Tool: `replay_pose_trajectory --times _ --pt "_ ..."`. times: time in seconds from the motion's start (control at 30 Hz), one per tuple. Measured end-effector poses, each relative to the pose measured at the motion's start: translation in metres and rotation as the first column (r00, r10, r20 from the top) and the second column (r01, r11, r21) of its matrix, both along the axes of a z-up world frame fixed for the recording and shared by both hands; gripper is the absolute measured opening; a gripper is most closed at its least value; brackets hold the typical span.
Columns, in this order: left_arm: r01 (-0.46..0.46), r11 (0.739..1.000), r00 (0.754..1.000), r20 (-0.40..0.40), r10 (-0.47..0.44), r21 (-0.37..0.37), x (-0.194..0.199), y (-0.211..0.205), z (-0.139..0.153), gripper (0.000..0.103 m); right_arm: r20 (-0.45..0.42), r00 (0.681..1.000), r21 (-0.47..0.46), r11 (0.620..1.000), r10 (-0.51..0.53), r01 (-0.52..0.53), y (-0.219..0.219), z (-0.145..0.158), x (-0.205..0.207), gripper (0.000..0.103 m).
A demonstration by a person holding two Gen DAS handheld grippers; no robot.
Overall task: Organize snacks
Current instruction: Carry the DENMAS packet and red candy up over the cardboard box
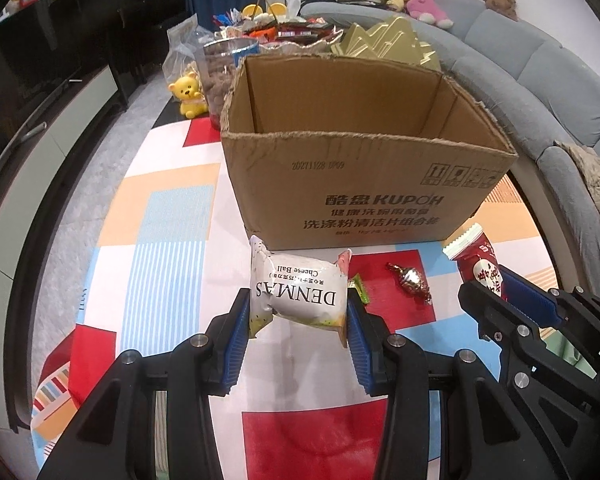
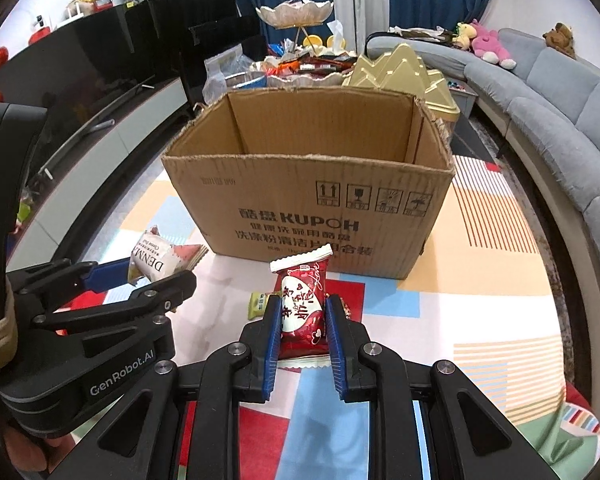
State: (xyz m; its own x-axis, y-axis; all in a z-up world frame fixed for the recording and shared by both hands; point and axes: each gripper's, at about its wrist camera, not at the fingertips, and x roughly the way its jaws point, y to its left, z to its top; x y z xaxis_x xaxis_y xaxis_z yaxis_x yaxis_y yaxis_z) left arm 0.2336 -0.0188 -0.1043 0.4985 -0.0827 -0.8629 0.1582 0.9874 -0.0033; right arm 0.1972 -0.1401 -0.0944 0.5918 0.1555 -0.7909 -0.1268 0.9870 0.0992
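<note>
An open cardboard box (image 1: pixel 364 188) stands on the patterned table, and shows in the right wrist view (image 2: pixel 308 208) too. My left gripper (image 1: pixel 298 312) is shut on a white DENMAS cheese ball packet (image 1: pixel 300 292), held just in front of the box; the packet also shows in the right wrist view (image 2: pixel 160 260). My right gripper (image 2: pixel 302 320) is shut on a red snack packet (image 2: pixel 304 308), also in front of the box; this packet shows at the right of the left wrist view (image 1: pixel 476 260). A foil-wrapped candy (image 1: pixel 410 280) and a small green packet (image 1: pixel 360 290) lie on the table.
Behind the box are a snack-filled tiered dish (image 2: pixel 296 16), a gold mountain-shaped box (image 2: pixel 400 68), a clear jar (image 1: pixel 224 76) and a yellow bear figure (image 1: pixel 188 94). A grey sofa (image 2: pixel 560 112) curves along the right; a dark TV cabinet (image 2: pixel 100 80) is on the left.
</note>
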Motion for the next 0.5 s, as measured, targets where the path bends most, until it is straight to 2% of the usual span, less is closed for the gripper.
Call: replay_pose_trajectory --times 0.5 --pt "0.003 1.000 0.998 0.059 -0.003 -0.002 -0.004 -0.004 0.034 0.044 0.068 0.998 0.015 1.000 -0.015 0.014 -0.007 0.034 -0.002 0.023"
